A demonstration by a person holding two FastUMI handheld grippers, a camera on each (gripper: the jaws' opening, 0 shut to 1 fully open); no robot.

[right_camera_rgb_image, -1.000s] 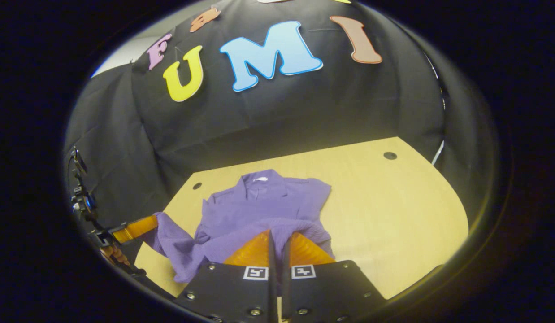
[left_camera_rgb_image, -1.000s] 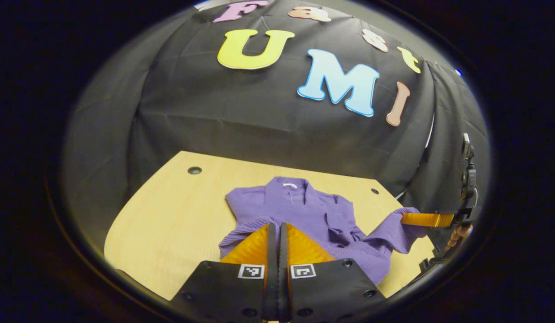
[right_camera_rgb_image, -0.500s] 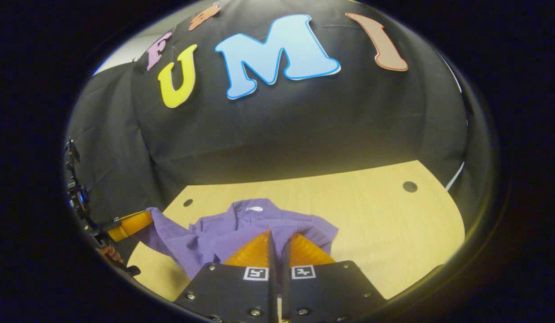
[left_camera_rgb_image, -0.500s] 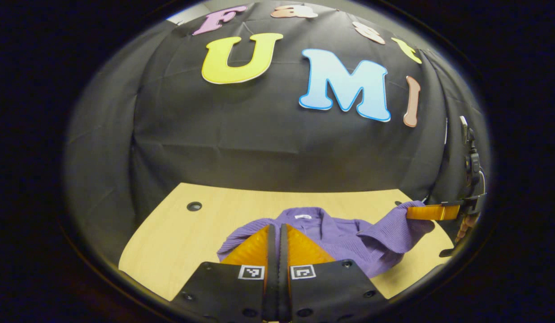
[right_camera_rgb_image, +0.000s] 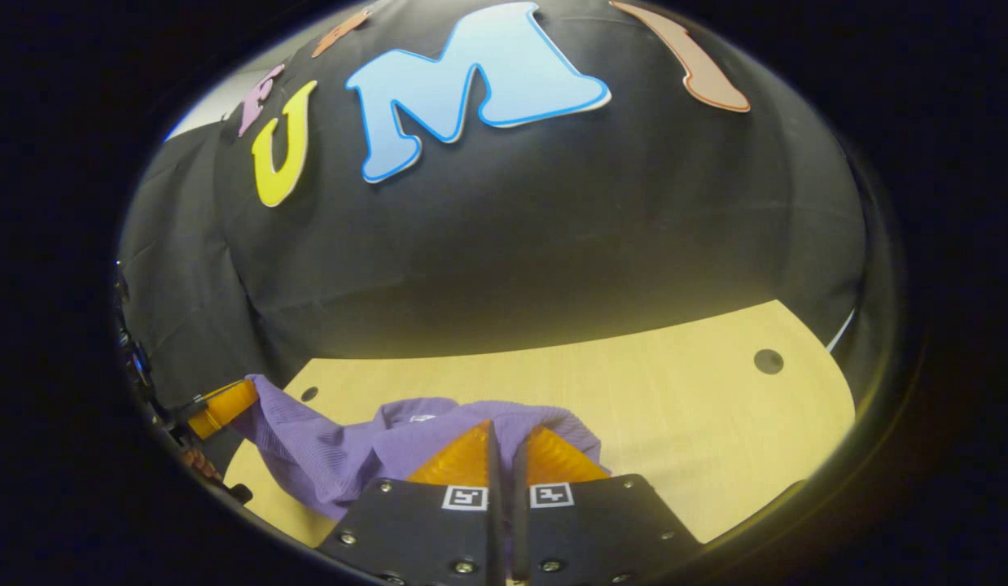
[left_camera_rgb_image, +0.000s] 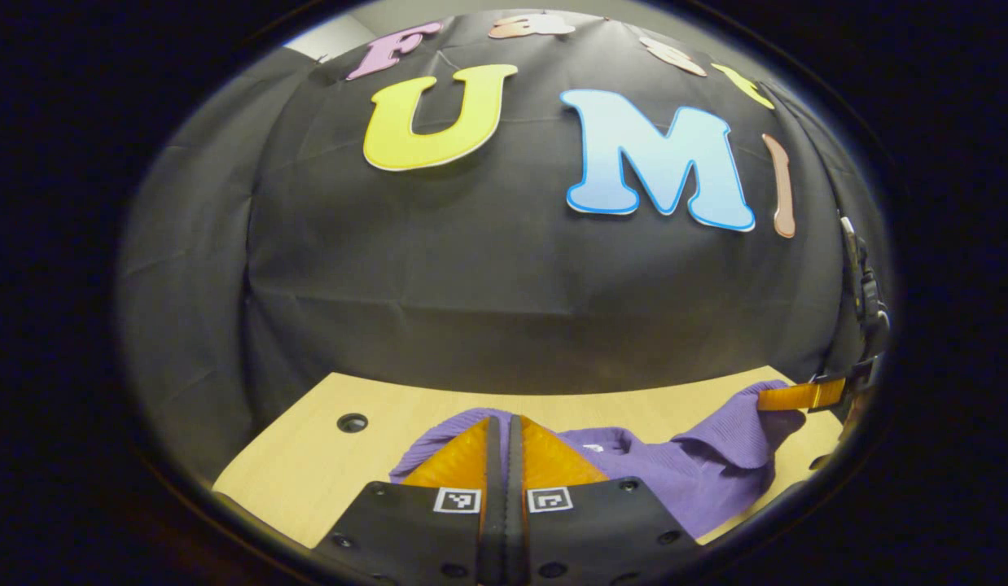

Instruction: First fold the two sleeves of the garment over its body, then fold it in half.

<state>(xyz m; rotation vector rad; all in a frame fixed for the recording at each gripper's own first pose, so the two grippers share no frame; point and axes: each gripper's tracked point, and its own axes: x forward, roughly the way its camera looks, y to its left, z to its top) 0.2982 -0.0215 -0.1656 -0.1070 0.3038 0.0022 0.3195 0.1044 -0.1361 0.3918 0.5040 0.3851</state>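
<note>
Two grippers hold one purple garment (left_camera_rgb_image: 699, 472) over a wooden table (left_camera_rgb_image: 325, 468). It is a ribbed knit with a collar and a small white tag at the neck. In the left gripper view the cloth bunches low on the table just ahead of the left gripper (left_camera_rgb_image: 504, 435), with a fold of it rising to the right, where the right gripper (left_camera_rgb_image: 785, 397) at the far edge pinches it. The left gripper's jaws are clenched, the two fingers pressed flat together with purple hem wrapped about their tips; the cloth seems caught between them.

In the right gripper view the garment (right_camera_rgb_image: 325, 448) lies near the table's (right_camera_rgb_image: 675, 407) front left part, heaped rather than flat. The right gripper (right_camera_rgb_image: 504, 439) has its fingers closed to a thin slit, and the knit curls over their tips, so it grasps the fabric there. At the left edge of that view the left gripper (right_camera_rgb_image: 223, 407) holds a lifted flap, which slopes down from its tip to the heap. Part of a hand shows below it, too small to tell more.

Beyond the garment the table is pale wood with round holes (right_camera_rgb_image: 769, 360) near its far corners (left_camera_rgb_image: 352, 422). Black cloth (right_camera_rgb_image: 553, 220) hangs behind it as the wall.
</note>
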